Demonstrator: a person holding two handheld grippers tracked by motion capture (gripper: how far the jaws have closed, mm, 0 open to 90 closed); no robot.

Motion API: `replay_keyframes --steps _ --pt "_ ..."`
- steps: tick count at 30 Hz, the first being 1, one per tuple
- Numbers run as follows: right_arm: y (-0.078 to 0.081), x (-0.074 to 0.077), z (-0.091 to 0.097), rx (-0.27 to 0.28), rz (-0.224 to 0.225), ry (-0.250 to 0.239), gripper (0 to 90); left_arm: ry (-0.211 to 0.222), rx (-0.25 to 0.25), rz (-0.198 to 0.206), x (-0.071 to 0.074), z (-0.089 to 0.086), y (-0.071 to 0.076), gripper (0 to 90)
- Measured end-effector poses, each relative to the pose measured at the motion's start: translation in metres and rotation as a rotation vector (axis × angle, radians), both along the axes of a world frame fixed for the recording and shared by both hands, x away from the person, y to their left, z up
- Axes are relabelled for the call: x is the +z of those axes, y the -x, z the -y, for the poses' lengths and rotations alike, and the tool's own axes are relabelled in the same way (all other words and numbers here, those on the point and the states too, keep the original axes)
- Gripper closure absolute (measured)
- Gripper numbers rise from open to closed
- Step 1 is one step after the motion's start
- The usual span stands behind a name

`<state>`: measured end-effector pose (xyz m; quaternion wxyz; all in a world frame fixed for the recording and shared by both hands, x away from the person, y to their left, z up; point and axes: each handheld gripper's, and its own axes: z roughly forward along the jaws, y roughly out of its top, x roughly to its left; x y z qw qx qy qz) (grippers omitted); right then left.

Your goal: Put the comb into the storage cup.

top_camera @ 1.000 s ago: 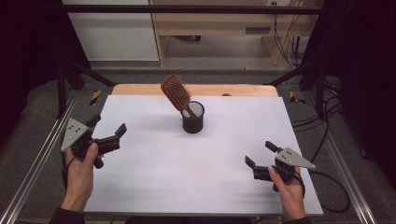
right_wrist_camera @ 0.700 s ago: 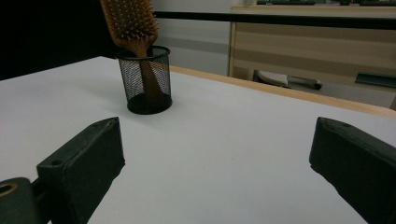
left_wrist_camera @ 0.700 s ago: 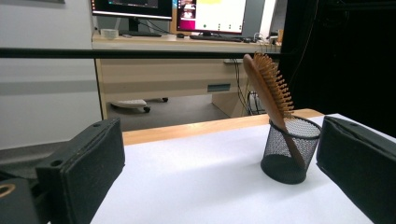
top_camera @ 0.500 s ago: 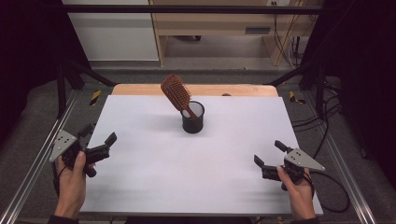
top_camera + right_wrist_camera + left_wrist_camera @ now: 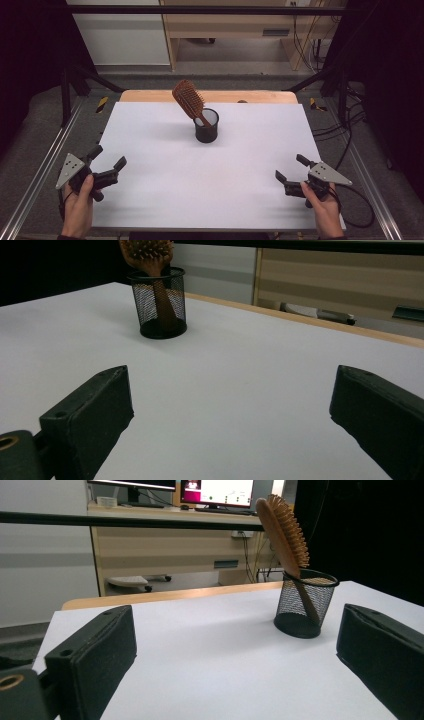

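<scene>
— Brush standing handle-down in cup, mid-table toward far edge, head leaning left over rim in high view. Well apart from left gripper and right gripper, both spread wide, holding nothing, low at near corners of table.
— Handling?
— Probably light, stiff, wooden; smooth oval back, likely a bit slippery. Best taken at neck just above rim, across flat faces, not on bristles.
— From left gripper view?
— Brush tilted, bristles facing right, handle slanting down inside cup. Cup thin black wire mesh, round, likely light and apt to tip or lift along.
— Right gripper view?
— Cup far left, brush head cut off by top edge, bristles toward camera. Table matte white.
</scene>
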<state>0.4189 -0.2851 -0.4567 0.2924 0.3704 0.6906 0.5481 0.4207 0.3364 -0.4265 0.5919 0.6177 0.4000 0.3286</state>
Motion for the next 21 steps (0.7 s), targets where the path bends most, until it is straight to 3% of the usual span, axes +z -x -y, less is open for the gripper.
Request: replay_keyframes --steps 7,13,17,21 --pt "0.004 0.001 0.003 -0.004 0.009 -0.018 3.1 0.005 -0.012 0.026 0.0 0.004 0.01 3.0" --pt "0.002 0.001 -0.006 0.018 0.006 -0.013 3.0 0.015 -0.057 0.039 -0.002 0.014 0.018 3.0" --pt "-0.003 0.002 -0.011 0.01 0.01 -0.052 2.8 0.008 -0.063 0.031 -0.004 0.021 0.024 3.0" --pt "-0.005 0.001 -0.016 0.015 0.005 -0.047 2.9 -0.023 -0.058 0.066 0.001 0.024 0.027 2.8"
